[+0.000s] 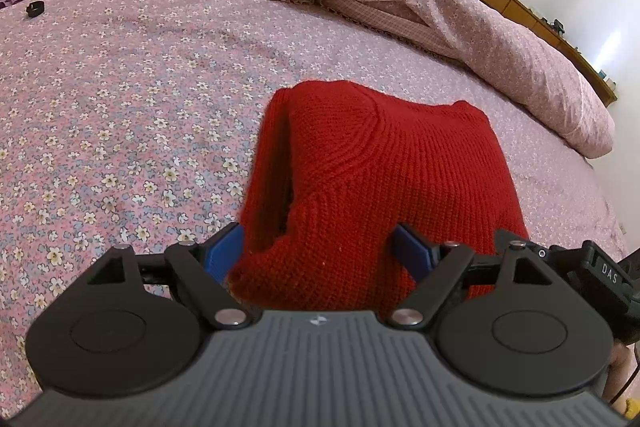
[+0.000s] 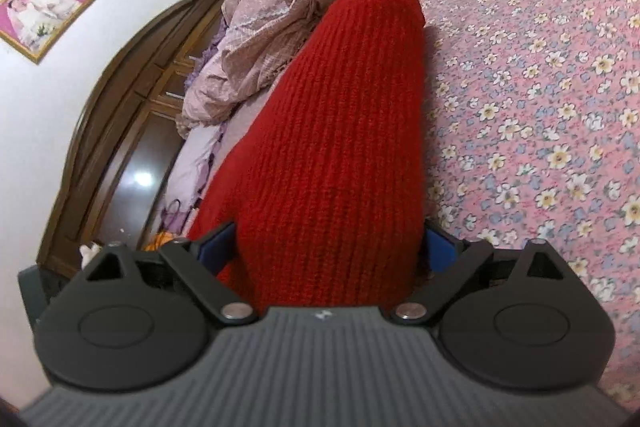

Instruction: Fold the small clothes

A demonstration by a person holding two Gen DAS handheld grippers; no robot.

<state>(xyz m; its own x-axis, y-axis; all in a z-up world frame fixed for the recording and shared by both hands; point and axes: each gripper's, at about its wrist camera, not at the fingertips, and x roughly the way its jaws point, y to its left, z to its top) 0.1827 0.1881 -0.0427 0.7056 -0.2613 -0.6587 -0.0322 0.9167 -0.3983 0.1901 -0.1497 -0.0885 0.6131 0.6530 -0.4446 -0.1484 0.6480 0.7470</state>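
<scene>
Both my grippers straddle the folded red knit sweater (image 1: 384, 167) on the floral bedsheet (image 1: 120, 107) — left gripper (image 1: 320, 251) and right gripper (image 2: 330, 247) spread wide, not visibly pinching. "DAS" reads on the black device (image 1: 608, 273) — beside my left.

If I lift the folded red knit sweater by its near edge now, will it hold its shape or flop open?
Likely floppy: the red sweater is soft ribbed knit, and its loose folded flaps on the left side would probably sag open. The thick layers suggest some bulk, though probably light. The coarse knit should not slip on the blue fingers, and it may drag on the floral sheet.
</scene>
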